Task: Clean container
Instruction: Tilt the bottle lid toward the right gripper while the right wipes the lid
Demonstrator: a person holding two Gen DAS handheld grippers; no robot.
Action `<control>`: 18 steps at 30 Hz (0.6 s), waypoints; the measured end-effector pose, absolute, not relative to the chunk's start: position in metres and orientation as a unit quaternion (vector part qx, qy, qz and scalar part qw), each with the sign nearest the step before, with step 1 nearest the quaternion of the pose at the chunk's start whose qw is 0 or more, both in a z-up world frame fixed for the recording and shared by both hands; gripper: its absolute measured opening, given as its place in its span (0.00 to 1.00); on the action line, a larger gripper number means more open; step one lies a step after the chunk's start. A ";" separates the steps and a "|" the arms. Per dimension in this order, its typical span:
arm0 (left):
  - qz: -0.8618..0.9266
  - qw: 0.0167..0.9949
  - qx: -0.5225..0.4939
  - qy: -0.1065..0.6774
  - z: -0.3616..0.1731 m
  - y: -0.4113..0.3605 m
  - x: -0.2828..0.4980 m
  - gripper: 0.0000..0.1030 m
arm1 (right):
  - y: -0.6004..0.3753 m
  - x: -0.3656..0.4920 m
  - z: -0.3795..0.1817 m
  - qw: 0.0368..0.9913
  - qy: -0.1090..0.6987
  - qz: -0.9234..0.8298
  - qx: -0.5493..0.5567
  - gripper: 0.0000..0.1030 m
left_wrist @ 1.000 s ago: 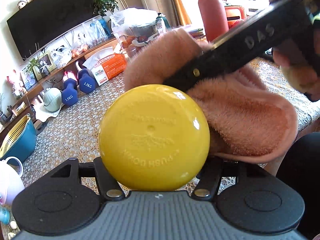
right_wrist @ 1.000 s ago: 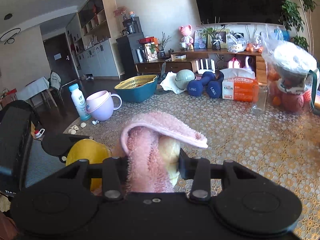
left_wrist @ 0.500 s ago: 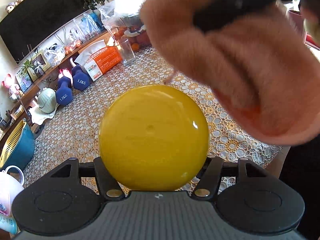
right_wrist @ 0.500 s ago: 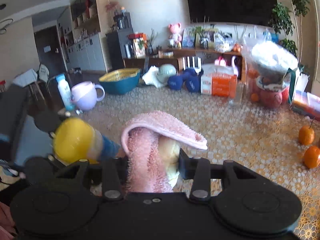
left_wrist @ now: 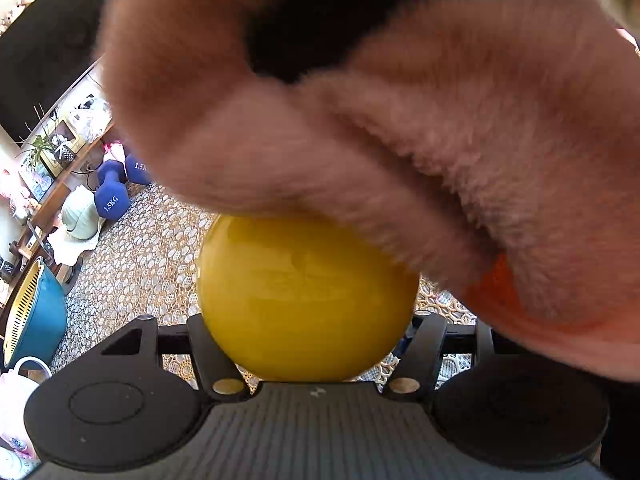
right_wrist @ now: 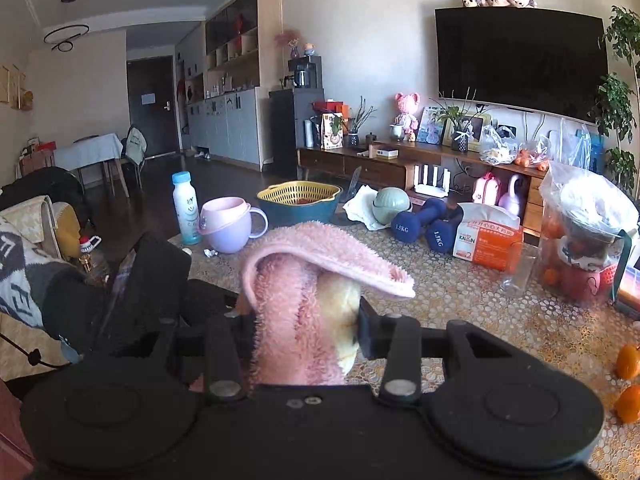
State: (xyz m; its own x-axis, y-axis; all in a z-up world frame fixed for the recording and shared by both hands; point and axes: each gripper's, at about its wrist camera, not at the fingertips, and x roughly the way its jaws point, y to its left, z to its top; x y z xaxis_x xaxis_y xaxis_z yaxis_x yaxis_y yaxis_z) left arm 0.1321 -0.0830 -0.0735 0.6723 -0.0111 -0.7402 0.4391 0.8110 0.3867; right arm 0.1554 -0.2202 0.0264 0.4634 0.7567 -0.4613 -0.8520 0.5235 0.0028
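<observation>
My left gripper [left_wrist: 316,340] is shut on a container with a round yellow lid [left_wrist: 308,304] that faces the camera. A fluffy pink cloth [left_wrist: 400,140] fills the upper part of the left wrist view and lies on the lid's top edge. A dark, blurred finger of my right gripper [left_wrist: 320,20] shows within the cloth. In the right wrist view my right gripper [right_wrist: 304,316] is shut on the pink cloth [right_wrist: 320,252], which folds over its tips. The left gripper's black body [right_wrist: 156,280] sits low on the left there. The container is hidden in that view.
The lace-covered table [right_wrist: 460,312] carries blue dumbbells [right_wrist: 420,228], an orange tissue box [right_wrist: 488,240], a glass jar [right_wrist: 516,272], a bagged pot [right_wrist: 588,232], a lilac cup [right_wrist: 228,228], a milk bottle [right_wrist: 186,208], a teal basin [right_wrist: 298,200] and oranges [right_wrist: 628,356].
The cloth has come in over the yellow lid and now touches its top, covering most of the left wrist view. The container has dropped out of the right wrist view.
</observation>
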 end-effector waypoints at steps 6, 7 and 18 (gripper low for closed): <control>-0.134 0.873 0.267 0.385 -0.075 -0.080 0.135 0.61 | -0.213 0.159 0.004 0.855 0.222 0.434 -0.177 0.40; -0.136 0.873 0.267 0.386 -0.075 -0.079 0.134 0.61 | -0.211 0.161 -0.001 0.857 0.226 0.421 -0.193 0.40; -0.154 0.837 0.337 0.402 -0.073 -0.073 0.148 0.61 | -0.256 0.169 0.013 0.874 0.230 0.423 -0.067 0.40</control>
